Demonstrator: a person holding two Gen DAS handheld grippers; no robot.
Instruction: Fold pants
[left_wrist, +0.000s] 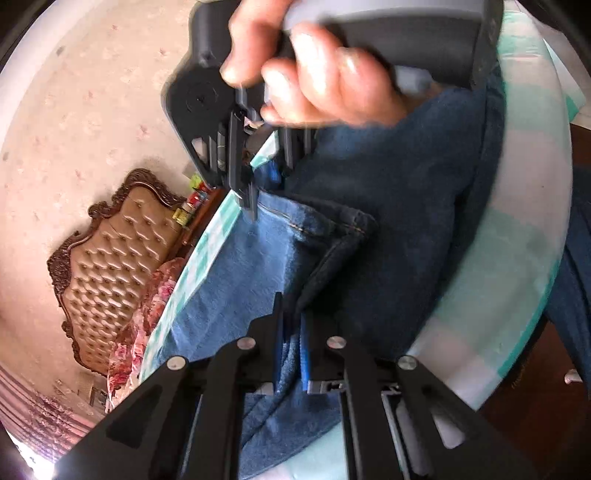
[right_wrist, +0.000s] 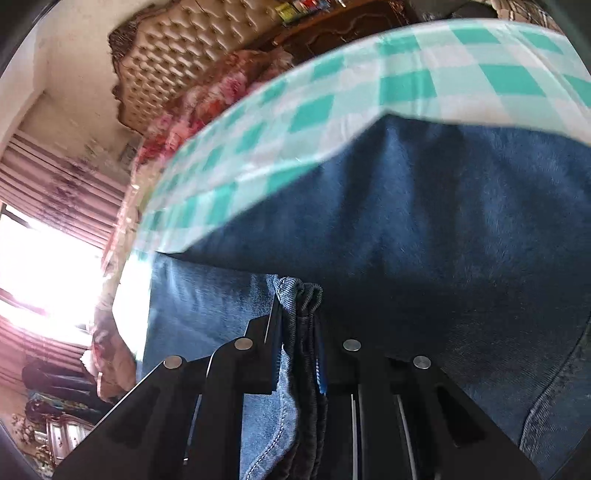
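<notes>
Left gripper and right gripper each clamp bunched edge of dark blue denim pants; paler inside showing

No legible text, label, brand, number or sign is shown; the small packages at ten o'clock are blurred.

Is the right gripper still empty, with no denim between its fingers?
No. In the right wrist view the right gripper is shut on a bunched fold of the jeans, which lie on the checked cloth.
</notes>
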